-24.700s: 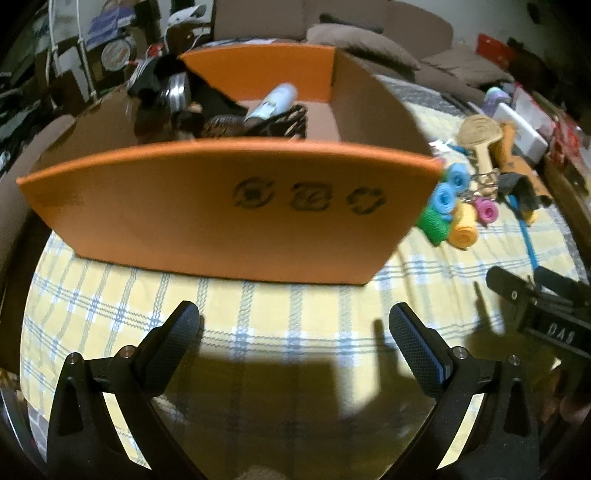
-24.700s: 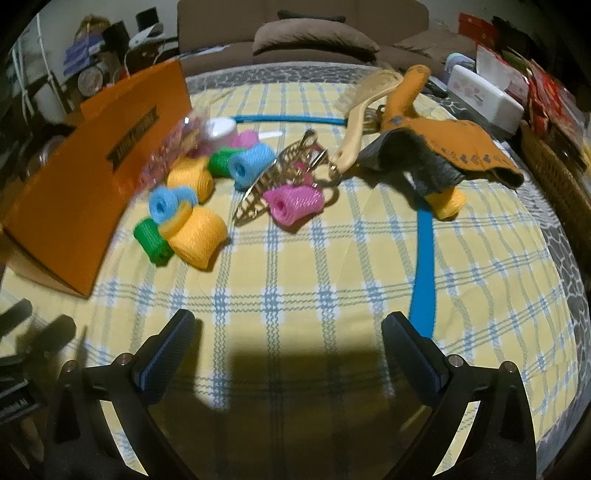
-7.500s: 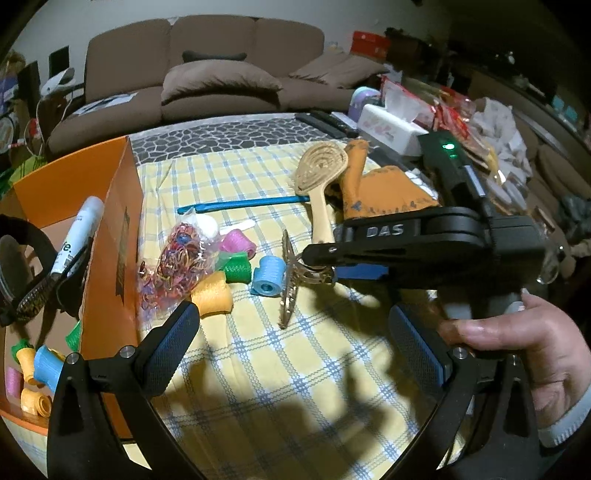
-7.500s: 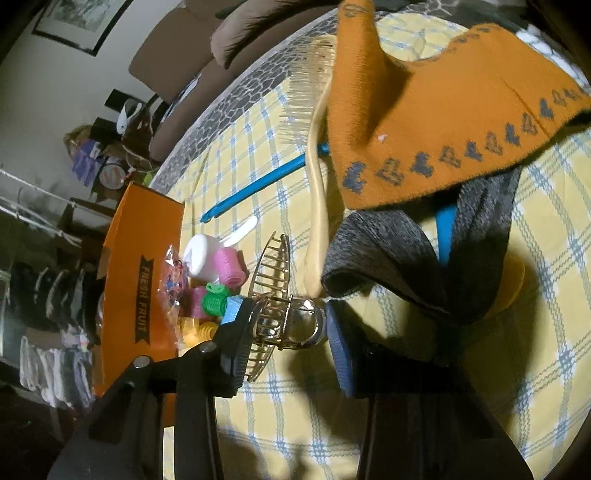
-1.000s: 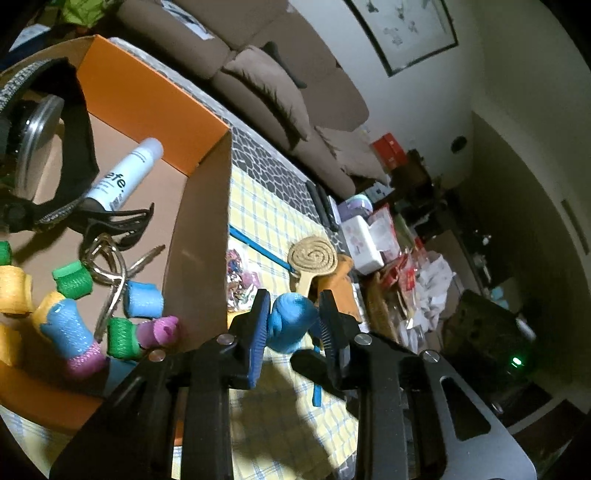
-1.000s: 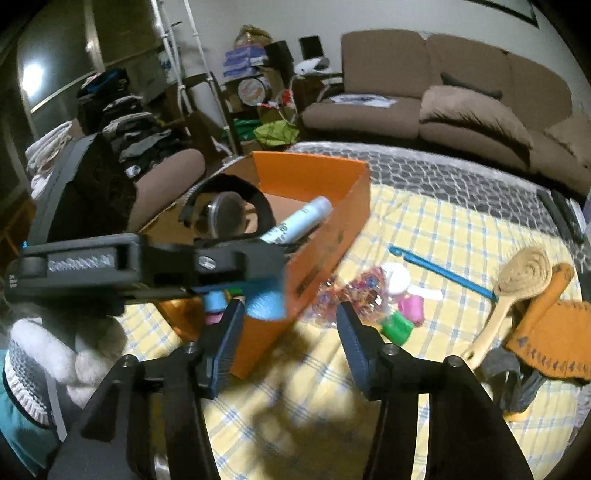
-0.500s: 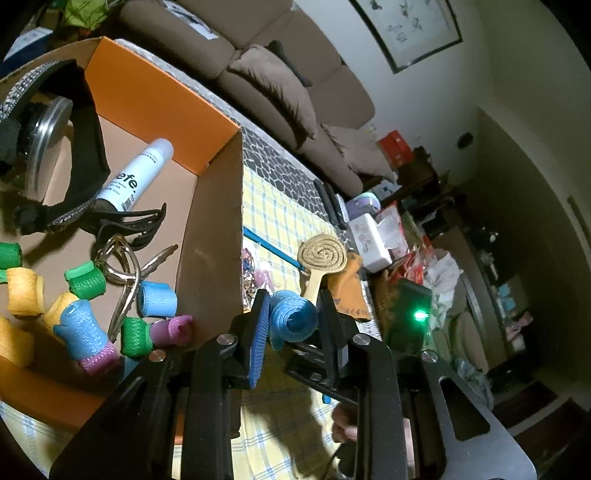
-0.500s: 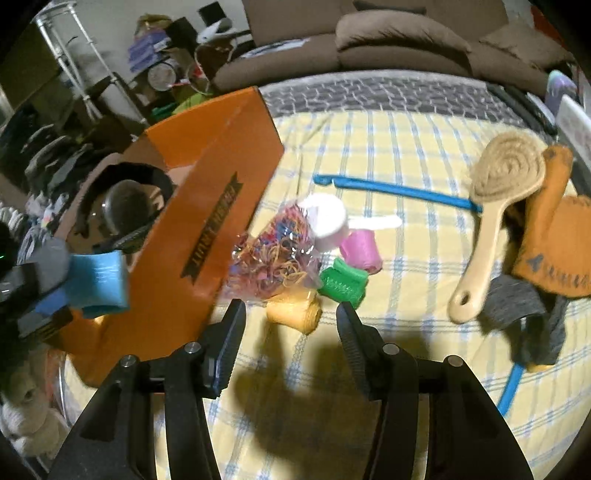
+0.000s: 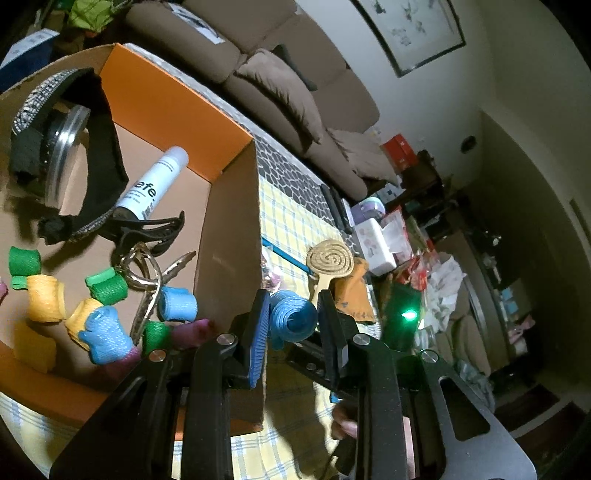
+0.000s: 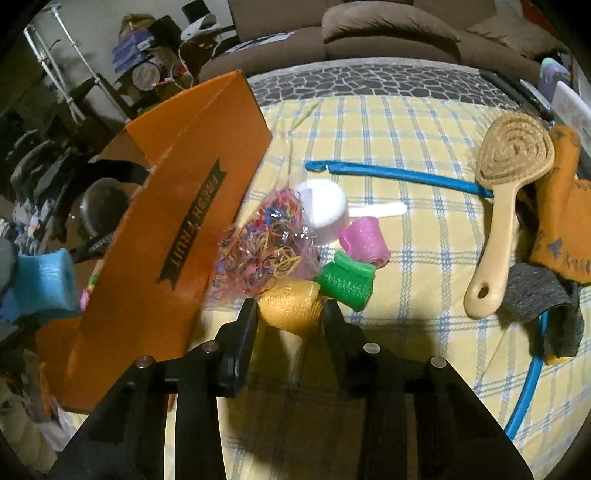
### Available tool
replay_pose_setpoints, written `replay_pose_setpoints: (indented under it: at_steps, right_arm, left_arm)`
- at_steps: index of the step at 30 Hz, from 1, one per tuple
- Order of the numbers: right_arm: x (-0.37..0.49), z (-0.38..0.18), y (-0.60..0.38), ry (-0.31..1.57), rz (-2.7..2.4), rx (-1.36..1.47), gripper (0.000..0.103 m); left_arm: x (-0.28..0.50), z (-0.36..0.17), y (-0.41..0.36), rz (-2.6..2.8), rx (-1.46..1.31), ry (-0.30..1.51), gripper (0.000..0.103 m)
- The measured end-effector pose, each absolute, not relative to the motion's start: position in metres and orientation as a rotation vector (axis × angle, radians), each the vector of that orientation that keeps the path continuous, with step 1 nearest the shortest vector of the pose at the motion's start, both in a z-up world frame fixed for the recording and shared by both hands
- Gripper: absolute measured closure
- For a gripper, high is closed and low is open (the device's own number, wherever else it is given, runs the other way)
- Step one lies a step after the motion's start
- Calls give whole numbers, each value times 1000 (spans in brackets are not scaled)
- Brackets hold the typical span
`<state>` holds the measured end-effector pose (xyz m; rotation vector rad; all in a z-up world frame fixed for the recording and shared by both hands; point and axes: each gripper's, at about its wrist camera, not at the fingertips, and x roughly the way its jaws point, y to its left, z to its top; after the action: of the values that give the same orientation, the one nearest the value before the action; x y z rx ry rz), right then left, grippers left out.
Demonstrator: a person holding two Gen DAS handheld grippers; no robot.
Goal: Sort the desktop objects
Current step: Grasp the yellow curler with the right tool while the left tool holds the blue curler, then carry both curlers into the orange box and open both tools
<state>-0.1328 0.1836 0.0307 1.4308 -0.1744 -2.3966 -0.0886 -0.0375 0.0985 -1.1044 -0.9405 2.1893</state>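
My left gripper [image 9: 293,323] is shut on a blue hair roller [image 9: 291,319] and holds it above the right wall of the orange cardboard box [image 9: 229,236]; the roller also shows in the right wrist view [image 10: 44,284]. Several rollers [image 9: 103,321], a gold claw clip [image 9: 146,284] and a white tube [image 9: 155,182] lie in the box. My right gripper [image 10: 290,314] has its jaws around a yellow roller [image 10: 291,308] on the checked cloth, beside a green roller [image 10: 345,278] and a pink roller [image 10: 364,240].
A bag of coloured rubber bands [image 10: 262,247] and a white scoop [image 10: 325,212] lie against the box's side [image 10: 177,236]. A wooden hairbrush [image 10: 506,199], orange and grey cloths [image 10: 557,206] and a blue hoop [image 10: 399,173] lie to the right. A sofa [image 10: 388,33] stands behind the table.
My right gripper has moved down and forward to the yellow roller and closed around it. My left gripper has stayed above the box wall with the blue roller.
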Motion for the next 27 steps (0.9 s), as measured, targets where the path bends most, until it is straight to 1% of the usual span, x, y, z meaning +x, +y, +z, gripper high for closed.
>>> replay_pose_setpoints:
  at_steps: [7, 13, 27]
  right_arm:
    - [-118, 68, 176, -164, -2384, 1314, 66]
    - [-110, 94, 167, -162, -2378, 1213, 66]
    - [-102, 107, 128, -110, -2311, 1132, 66]
  left_arm:
    - [-89, 98, -47, 2225, -1115, -925, 80]
    - [-87, 101, -53, 2278, -1123, -871, 80]
    - [-79, 107, -68, 2442, -1146, -684, 80]
